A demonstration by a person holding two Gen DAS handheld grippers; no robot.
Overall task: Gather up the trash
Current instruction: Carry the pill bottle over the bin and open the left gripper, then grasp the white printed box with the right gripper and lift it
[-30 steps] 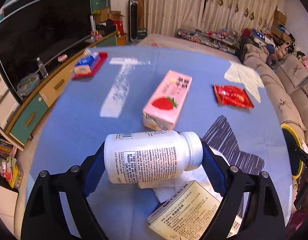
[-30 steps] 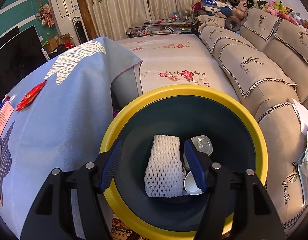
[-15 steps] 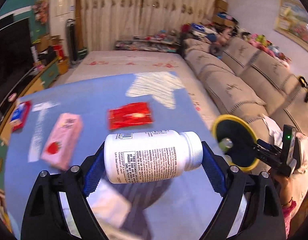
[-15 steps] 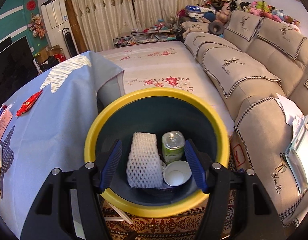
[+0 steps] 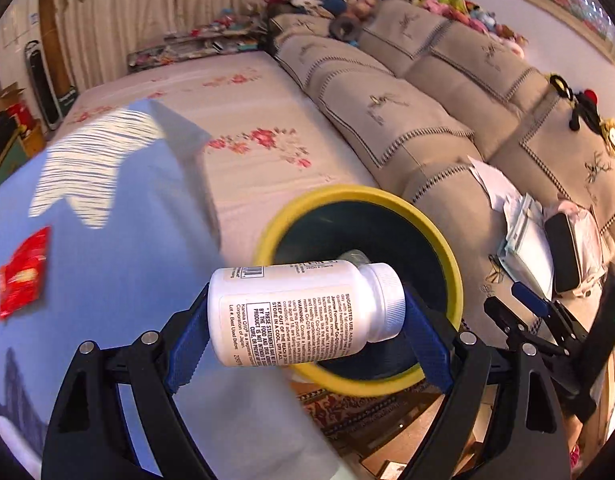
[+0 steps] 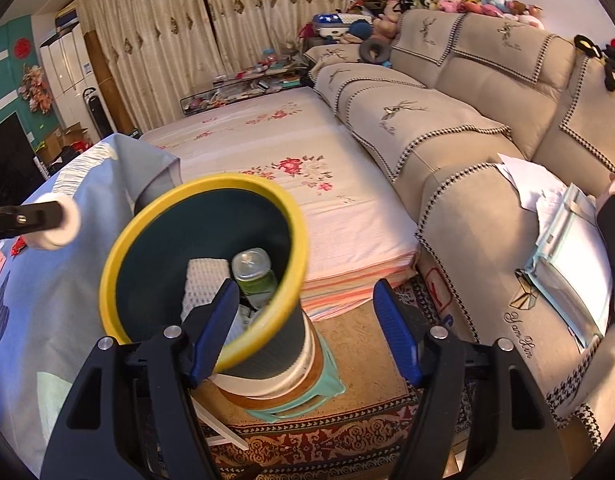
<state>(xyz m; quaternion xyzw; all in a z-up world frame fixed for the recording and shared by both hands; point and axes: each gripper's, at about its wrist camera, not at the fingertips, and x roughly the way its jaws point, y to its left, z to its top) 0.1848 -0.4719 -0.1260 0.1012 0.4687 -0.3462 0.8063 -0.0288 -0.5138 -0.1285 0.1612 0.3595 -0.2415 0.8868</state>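
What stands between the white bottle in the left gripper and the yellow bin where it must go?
Nothing visible. The bottle, held sideways between the left gripper's fingers, hangs at the near rim of the bin, whose mouth is uncovered. The right gripper, empty with jaws opening, is off to the bin's side, not over the mouth.

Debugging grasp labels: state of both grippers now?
Left gripper: shut on bottle, at the bin.
Right gripper: empty, jaws opening.
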